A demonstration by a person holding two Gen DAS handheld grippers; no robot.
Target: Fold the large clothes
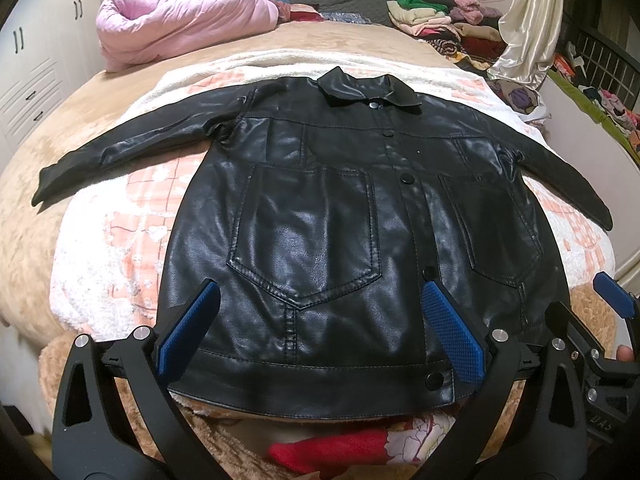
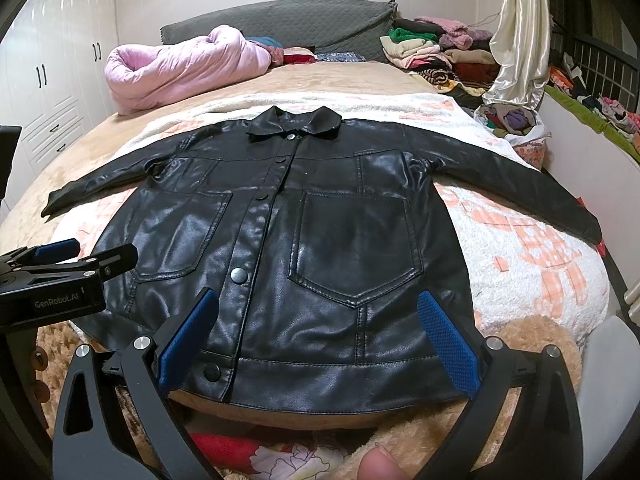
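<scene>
Black, shiny leather fills the middle of the left wrist view: a jacket (image 1: 320, 216) lies flat and front-up on a white and peach blanket (image 1: 116, 248) spread over a tan bed (image 1: 36, 240), collar toward the top of the frame and hem at the bottom, so its body runs bottom to top while the two sleeves stretch out toward the left and right edges. The snaps down the front look fastened. The left gripper (image 1: 320, 328) sits at the lower centre with its blue pads (image 1: 188, 328) spread wide apart over the hem, grasping nothing. A rolled pink quilt (image 1: 180, 28) lies at the upper left and a heap of folded clothes (image 1: 444, 20) at the upper right. In the right wrist view the jacket (image 2: 320, 240) again occupies the centre, collar at the top, hem toward the bottom, sleeves reaching to both sides across the blanket (image 2: 532, 252). The right gripper (image 2: 320, 340) is at the lower centre, its blue pads (image 2: 448, 340) released and far apart on either side of the hem, holding nothing. The left gripper (image 2: 60, 256) shows at the left edge beside the jacket's hem corner.
</scene>
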